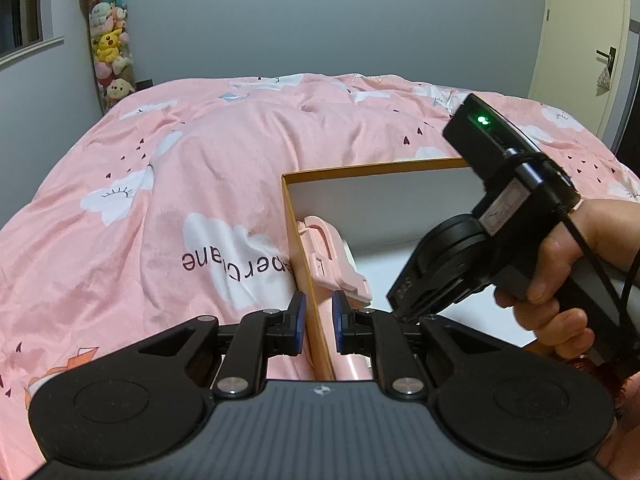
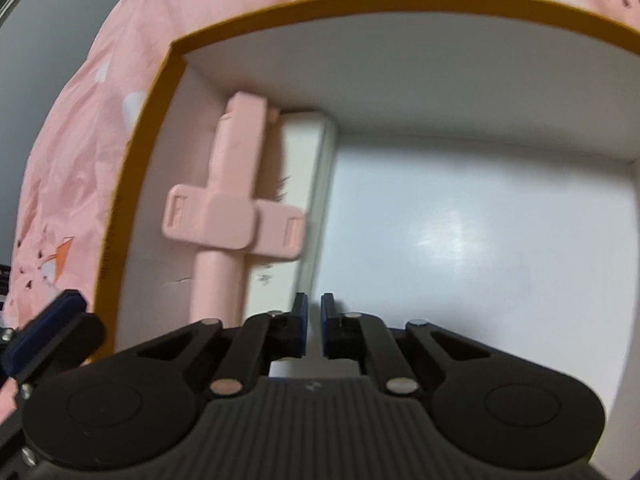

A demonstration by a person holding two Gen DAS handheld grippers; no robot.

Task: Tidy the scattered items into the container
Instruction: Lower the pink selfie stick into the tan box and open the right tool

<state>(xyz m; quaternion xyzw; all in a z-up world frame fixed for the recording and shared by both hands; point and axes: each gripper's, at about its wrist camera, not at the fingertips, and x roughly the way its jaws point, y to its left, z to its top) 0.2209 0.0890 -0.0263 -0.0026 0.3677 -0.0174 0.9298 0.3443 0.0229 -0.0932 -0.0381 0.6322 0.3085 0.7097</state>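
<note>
Two tools are at work over a bed (image 1: 168, 168) covered with a pink quilt printed with white clouds. An open cardboard box (image 1: 376, 169), orange on its rim and white inside, sits on the quilt.

The left tool (image 1: 319, 322) is clamped on the box's near-left wall: one blue pad lies outside the wall, the other inside, with the cardboard pinched between them.

The right tool (image 2: 314, 326), held in a person's hand (image 1: 560, 280), points steeply down into the box. Its blue fingers have just been closing and now stand almost together with only a thin slit between them and nothing gripped there; the white floor of the box shows beyond the tips.

Inside the box, along the left wall, lies a pink stick-like item (image 2: 236, 208) with a crossbar clamp across its shaft. Just beside it, on the side toward the middle, lies a long cream-white block (image 2: 308, 184), touching or nearly touching it; blur hides which. The remaining floor of the box is bare and glossy.

A tall clear tube of plush toys (image 1: 109, 40) stands against the grey wall beyond the bed.
</note>
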